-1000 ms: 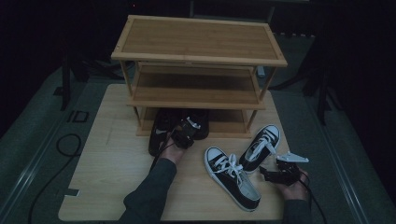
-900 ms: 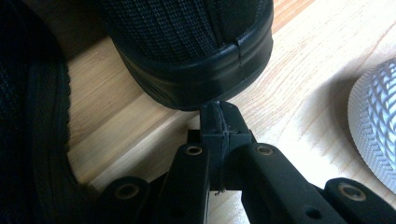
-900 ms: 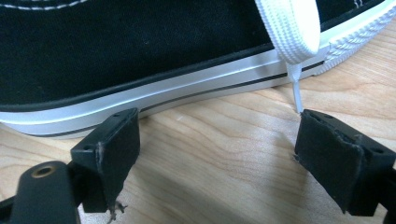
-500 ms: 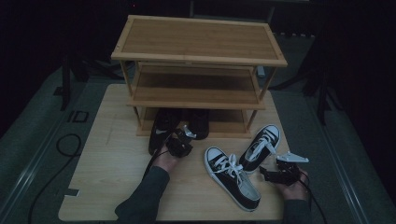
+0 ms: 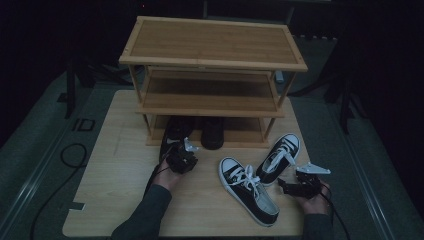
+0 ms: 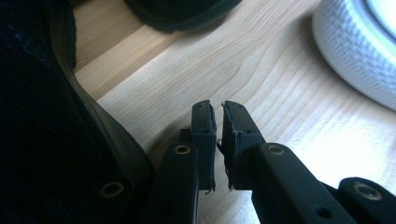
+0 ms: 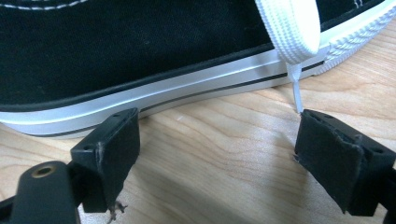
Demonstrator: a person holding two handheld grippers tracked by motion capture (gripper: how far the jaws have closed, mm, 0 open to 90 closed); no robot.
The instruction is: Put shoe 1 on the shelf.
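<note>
Left hand-held gripper [image 5: 181, 159]: released. Its jaws have just been opening and a narrow gap shows in the left gripper view [image 6: 217, 109], with nothing in it.
Left black shoe [image 5: 172, 135]: centre of the high view, toe tucked under the shoe rack [image 5: 212, 47], heel out toward me. Its long axis runs up and down the frame.
Why there: I judge I have parked it beside the other black shoe [image 5: 212, 132] so the pair sits together under the lowest shelf.
Right hand-held gripper [image 5: 285, 186]: wide apart and empty, low on the counter [image 5: 115, 190], lined up for a side grab [image 7: 215, 135].
Front sneaker [image 5: 248, 192]: lower right of centre, toe to the upper left and heel to the lower right, so it lies diagonal.
Rear sneaker [image 5: 277, 157]: just right of it, toe to the upper right.
White lace [image 7: 289, 32]: hangs down by one jaw and could snag.
</note>
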